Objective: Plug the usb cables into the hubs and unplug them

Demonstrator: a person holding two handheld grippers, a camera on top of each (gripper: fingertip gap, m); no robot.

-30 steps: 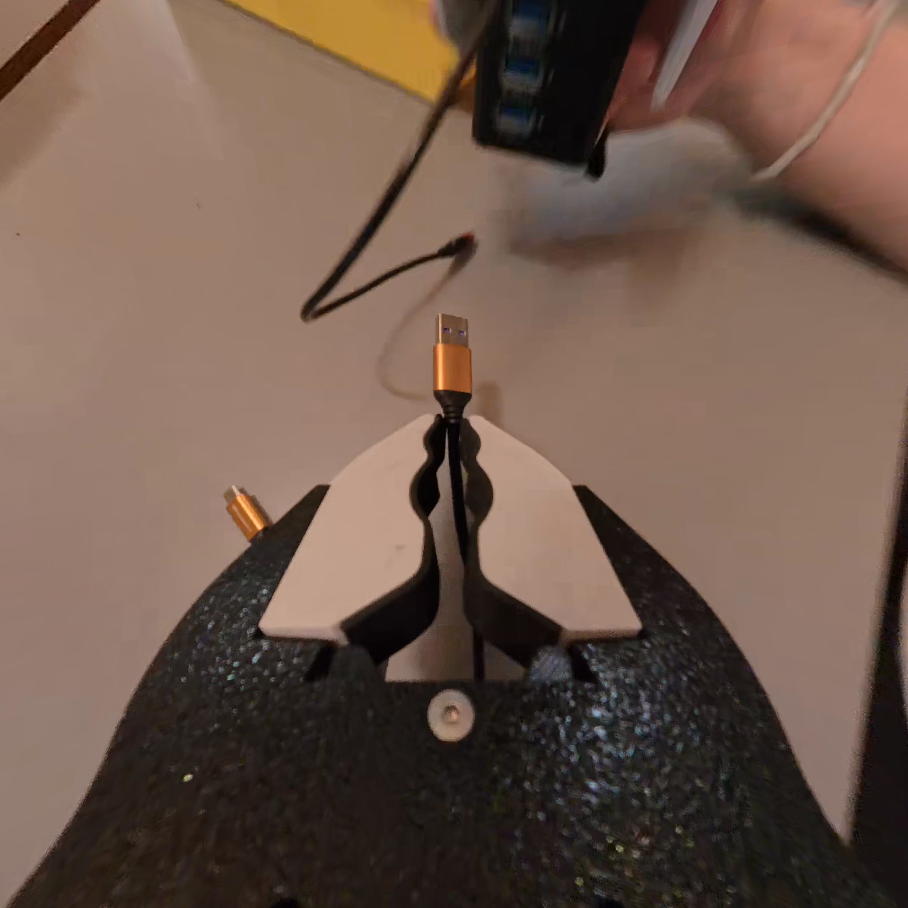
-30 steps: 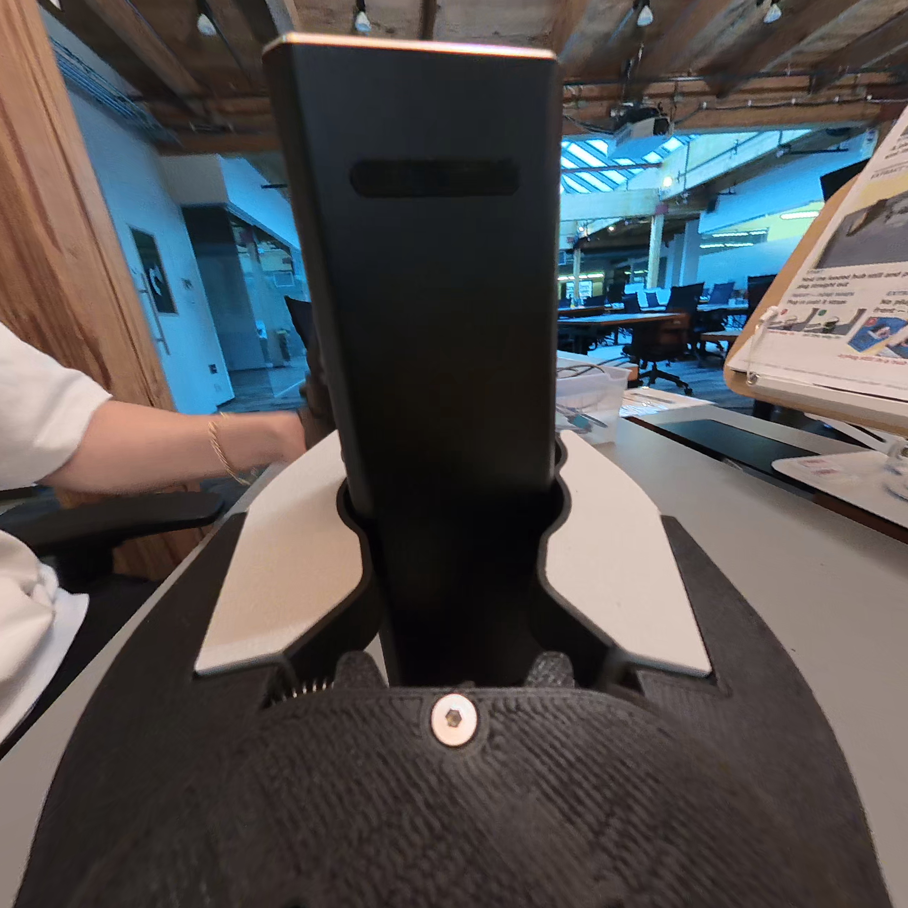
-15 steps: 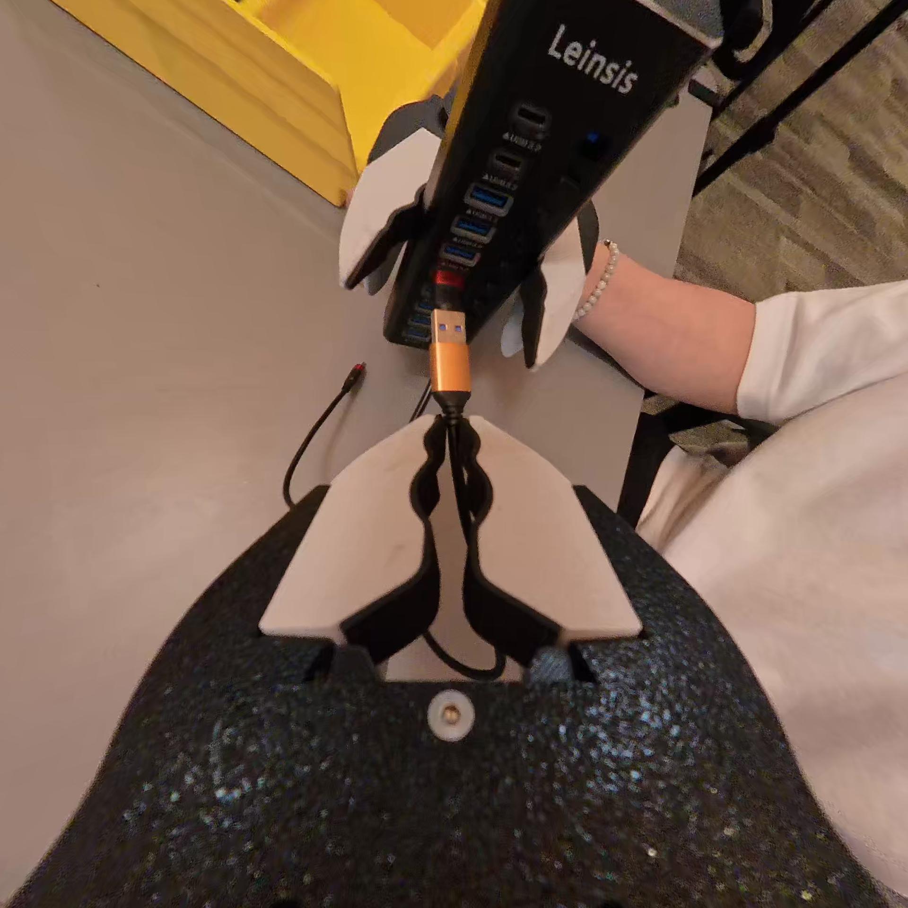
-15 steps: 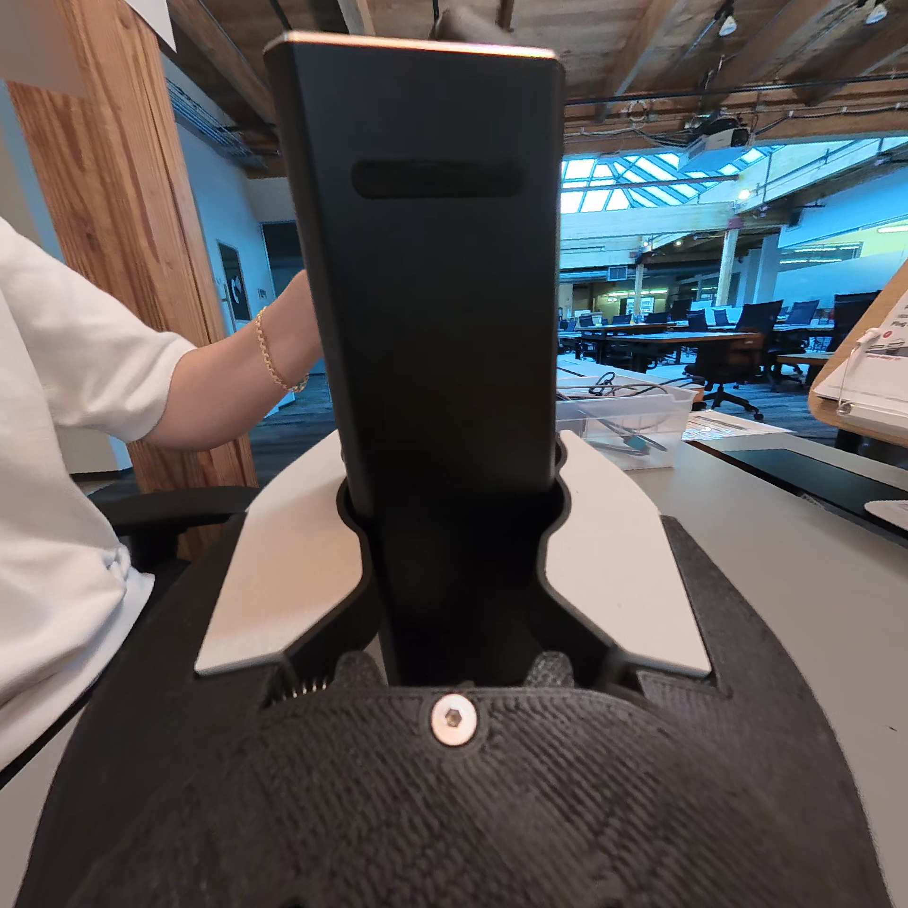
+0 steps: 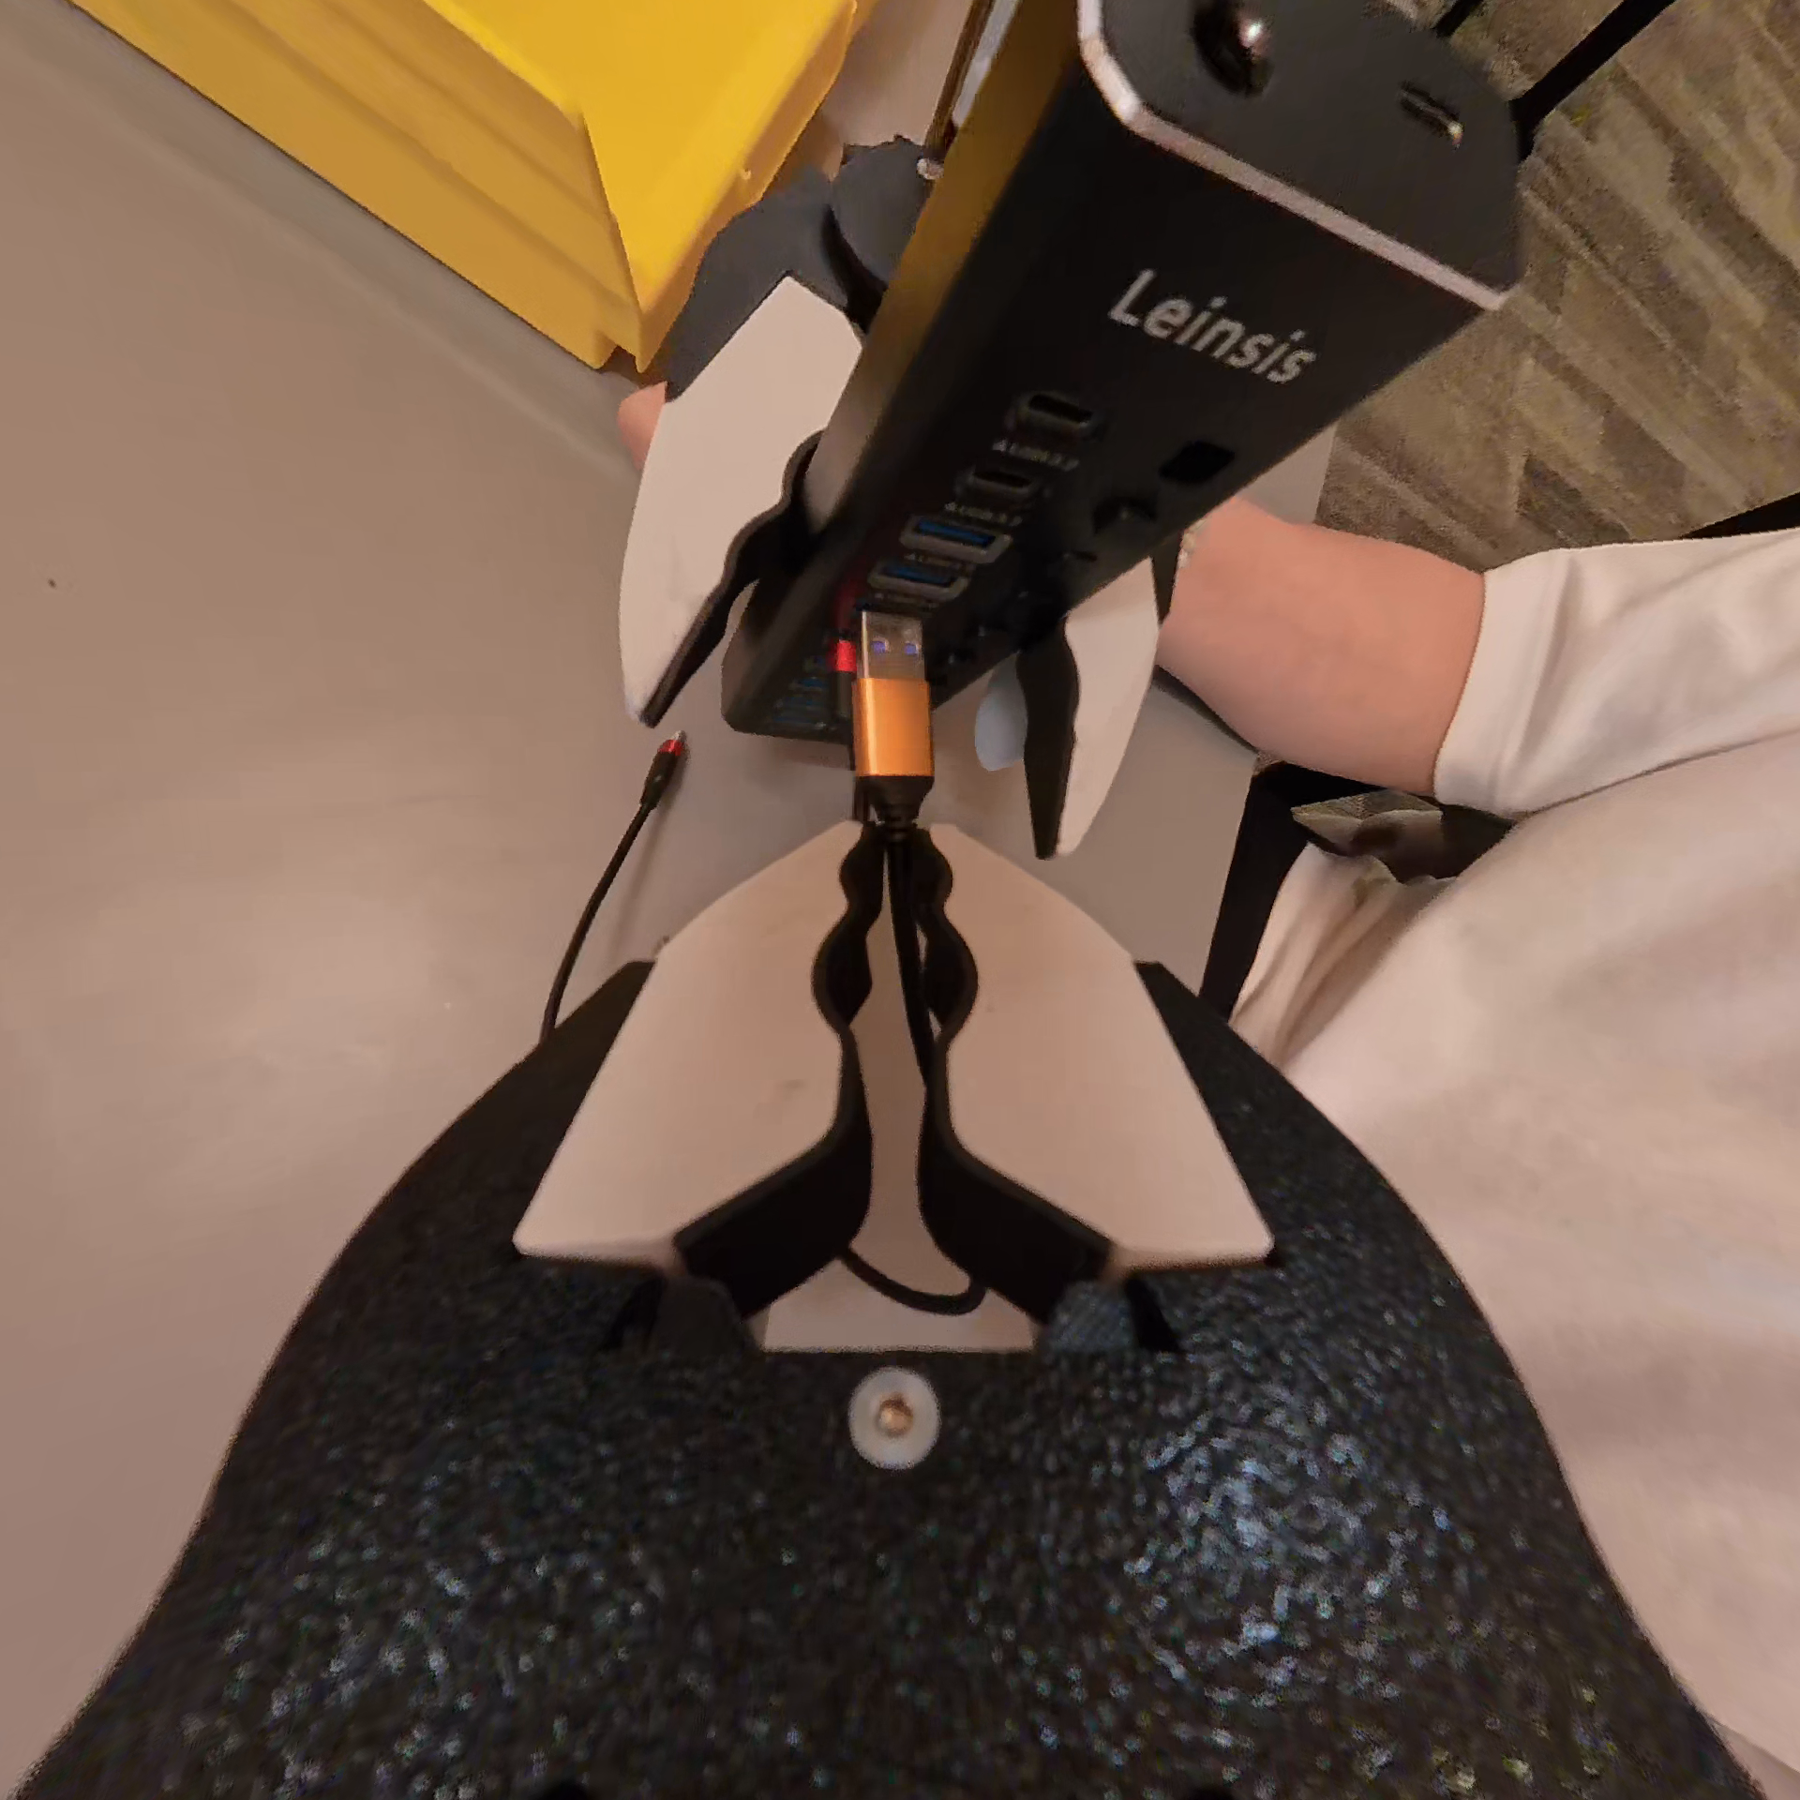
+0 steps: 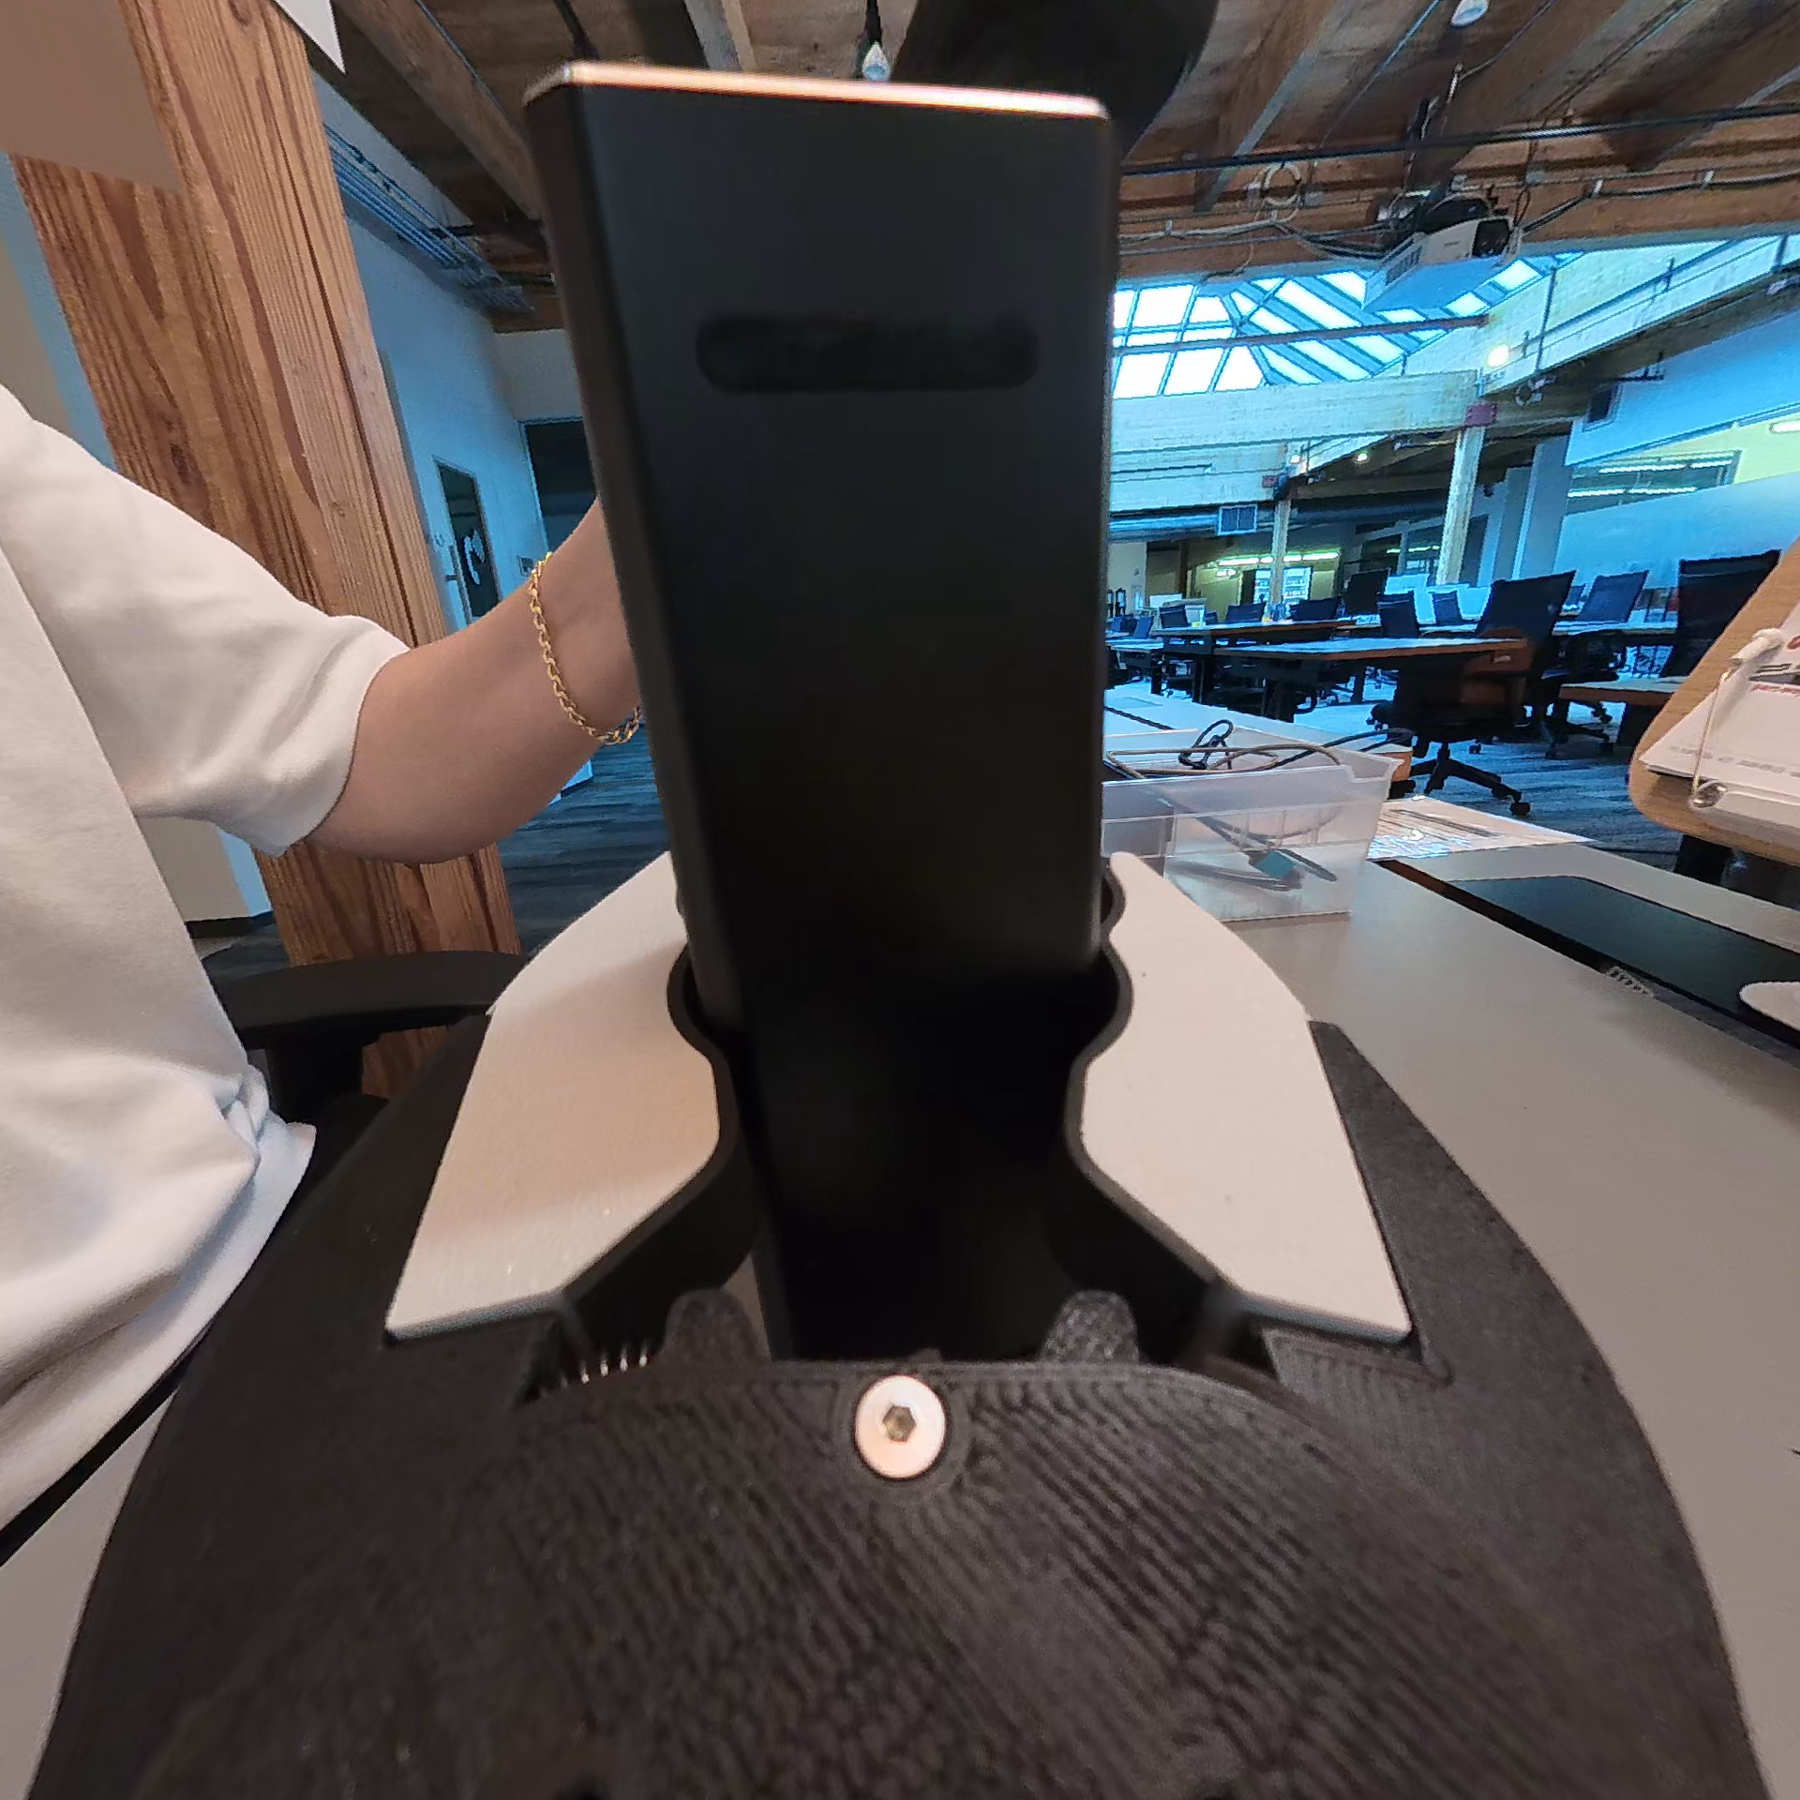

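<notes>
The left gripper (image 5: 891,838) is pinched nearly closed on the black cable just behind the orange USB plug (image 5: 890,719), whose bare metal tip stands just in front of the port face of the black hub (image 5: 1120,390) and does not appear seated in any port. The right gripper (image 6: 896,935) is clamped around the lower body of that hub, holding it off the grey table (image 5: 243,682) with its far end raised; in the left wrist view the same gripper shows at the hub's lower end. Risk one: the grip is on flexible cable, not the plug shell, so a push could buckle the cable or cock the plug against a port rim. Risk two: the hub is held in the air at one end only and could pivot or slip in the jaws under insertion force. Risk three: a red plug (image 5: 840,655) already sits in a port just beside the orange one and may foul the approach. Count: one hub, two grippers, one orange plug, one red plug in the hub, one loose red-tipped cable end (image 5: 670,752) on the table, one yellow bin (image 5: 506,127). Visible open ports: two small oval, two blue; lower ones are partly hidden.
</notes>
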